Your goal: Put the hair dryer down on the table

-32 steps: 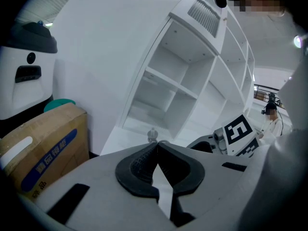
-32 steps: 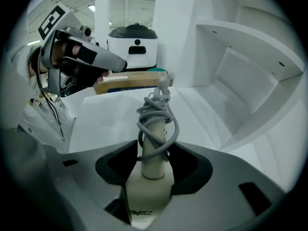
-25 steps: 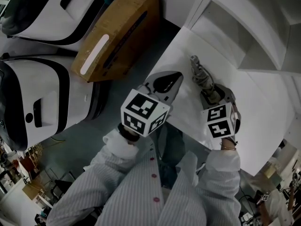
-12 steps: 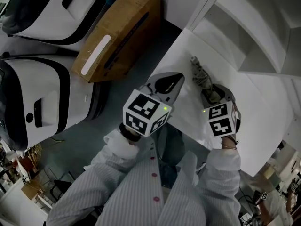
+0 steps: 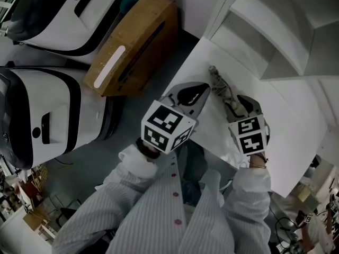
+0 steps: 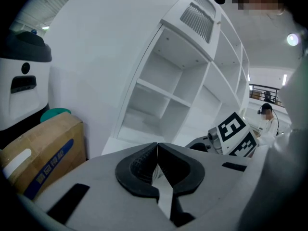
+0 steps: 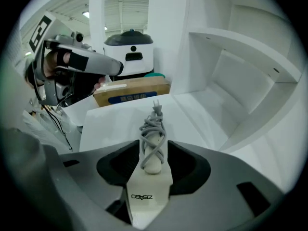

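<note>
Hair dryer (image 7: 150, 184) marked, seemingly, "ZEABO"

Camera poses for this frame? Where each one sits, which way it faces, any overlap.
Head view: on the person's head, facing steeply down at the table corner; shows striped sleeves, left gripper, right gripper.
Left gripper view: on the left gripper, looking along its shut, empty fingers at the shelf unit.
Right gripper view: on the right gripper, looking down along fingers that have just been closing on the hair dryer, over the table.
Shared: both gripper views show the cardboard box and the other gripper.
</note>
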A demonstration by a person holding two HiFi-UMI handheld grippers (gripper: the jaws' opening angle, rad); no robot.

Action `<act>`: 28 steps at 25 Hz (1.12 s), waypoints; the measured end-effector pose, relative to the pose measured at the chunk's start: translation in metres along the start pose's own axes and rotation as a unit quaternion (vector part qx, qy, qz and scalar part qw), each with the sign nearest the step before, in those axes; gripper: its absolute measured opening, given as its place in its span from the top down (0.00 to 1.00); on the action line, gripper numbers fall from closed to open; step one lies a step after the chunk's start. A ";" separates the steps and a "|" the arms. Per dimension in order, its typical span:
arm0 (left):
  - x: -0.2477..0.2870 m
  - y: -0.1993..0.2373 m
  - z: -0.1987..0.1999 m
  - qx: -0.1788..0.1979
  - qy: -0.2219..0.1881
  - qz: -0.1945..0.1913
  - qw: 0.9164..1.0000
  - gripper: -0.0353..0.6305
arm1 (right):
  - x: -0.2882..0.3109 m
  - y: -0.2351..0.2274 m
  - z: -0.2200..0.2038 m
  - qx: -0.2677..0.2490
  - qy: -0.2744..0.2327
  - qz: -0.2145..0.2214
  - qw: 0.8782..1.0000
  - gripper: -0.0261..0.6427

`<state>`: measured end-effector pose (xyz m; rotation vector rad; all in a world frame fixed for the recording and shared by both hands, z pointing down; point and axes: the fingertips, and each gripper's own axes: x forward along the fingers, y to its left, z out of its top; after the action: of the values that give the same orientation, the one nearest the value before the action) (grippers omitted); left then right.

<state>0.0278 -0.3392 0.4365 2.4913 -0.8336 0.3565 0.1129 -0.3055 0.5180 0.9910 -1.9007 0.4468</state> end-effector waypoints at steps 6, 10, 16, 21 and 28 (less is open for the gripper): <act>-0.003 -0.022 0.024 0.019 -0.017 -0.009 1.000 0.93 | -0.041 -0.007 0.023 0.043 -0.062 -0.004 0.997 0.73; -0.004 -0.040 0.044 0.033 -0.032 -0.015 0.999 0.93 | -0.074 -0.013 0.040 0.068 -0.110 -0.012 0.992 0.76; -0.010 -0.070 0.069 0.051 -0.055 -0.027 0.997 0.93 | -0.129 -0.018 0.060 0.084 -0.180 -0.023 0.980 0.80; -0.017 -0.096 0.089 0.067 -0.076 -0.041 0.994 0.93 | -0.179 -0.016 0.079 0.102 -0.253 -0.030 0.962 0.85; -0.025 -0.134 0.117 0.095 -0.104 -0.070 0.988 0.93 | -0.240 -0.017 0.091 0.108 -0.333 -0.045 0.936 0.93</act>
<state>0.1021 -0.2946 0.2791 2.7832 -0.7263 0.1337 0.1370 -0.2657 0.2649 1.5071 -2.4220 0.2859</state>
